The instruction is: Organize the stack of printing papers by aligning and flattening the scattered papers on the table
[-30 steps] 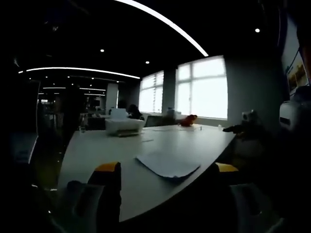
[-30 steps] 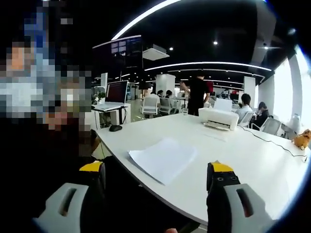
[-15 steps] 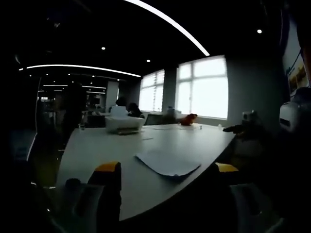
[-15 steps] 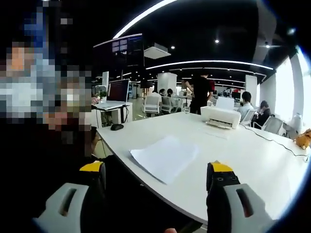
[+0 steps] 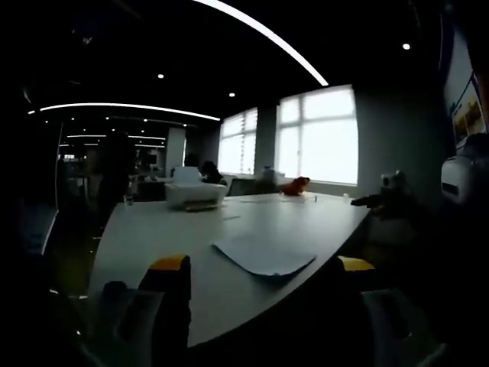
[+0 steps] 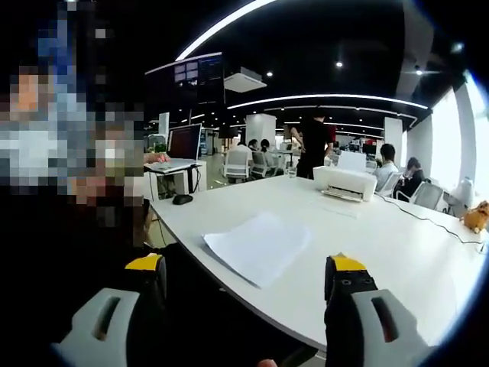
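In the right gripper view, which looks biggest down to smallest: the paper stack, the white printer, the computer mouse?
As they look in the right gripper view:
1. Paper stack, largest, but also nearest the camera, so its real size against the printer is unsure.
2. White printer, farther back on the table.
3. Computer mouse, clearly smallest.

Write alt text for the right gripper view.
A loose stack of white papers lies near the edge of a large white table, ahead of the open hand-held gripper. A white printer sits farther back in the office.
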Tool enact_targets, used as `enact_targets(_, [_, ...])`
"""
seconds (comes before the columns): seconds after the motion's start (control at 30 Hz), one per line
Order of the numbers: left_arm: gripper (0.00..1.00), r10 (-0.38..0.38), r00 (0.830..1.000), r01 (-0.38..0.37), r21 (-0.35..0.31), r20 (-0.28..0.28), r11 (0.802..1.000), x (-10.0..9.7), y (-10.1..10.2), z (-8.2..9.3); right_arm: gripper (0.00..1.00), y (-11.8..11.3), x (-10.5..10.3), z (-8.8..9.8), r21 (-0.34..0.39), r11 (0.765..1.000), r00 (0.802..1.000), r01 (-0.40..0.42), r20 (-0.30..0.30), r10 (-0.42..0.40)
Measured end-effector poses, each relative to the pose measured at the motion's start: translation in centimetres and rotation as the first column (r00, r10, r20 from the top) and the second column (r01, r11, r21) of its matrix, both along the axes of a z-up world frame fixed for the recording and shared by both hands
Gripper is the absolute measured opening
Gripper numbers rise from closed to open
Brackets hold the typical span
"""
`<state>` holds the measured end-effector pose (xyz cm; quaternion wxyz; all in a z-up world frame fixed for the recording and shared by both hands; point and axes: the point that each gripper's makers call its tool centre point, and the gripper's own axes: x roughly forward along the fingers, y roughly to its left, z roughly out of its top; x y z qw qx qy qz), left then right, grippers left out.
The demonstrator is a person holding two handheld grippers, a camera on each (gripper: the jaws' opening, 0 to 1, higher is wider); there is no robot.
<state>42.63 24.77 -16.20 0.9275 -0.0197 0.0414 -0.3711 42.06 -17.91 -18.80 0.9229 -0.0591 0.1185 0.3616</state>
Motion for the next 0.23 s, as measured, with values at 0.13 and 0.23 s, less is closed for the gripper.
enact_targets(0.13, [0.79,0.004,1.000,-0.004,0.002,0.001,1.000,0.31,-0.14,0.39,0.80,-0.19,0.07,0.25,0.002,1.000,1.000,0.005,0.003,-0.005])
enact_targets(0.23, [0.79,-0.002,1.000,0.001,0.006,0.017,1.000,0.20,-0.55,1.02,0.80,-0.21,0.04,0.83,0.005,1.000,1.000,0.011,0.011,-0.011])
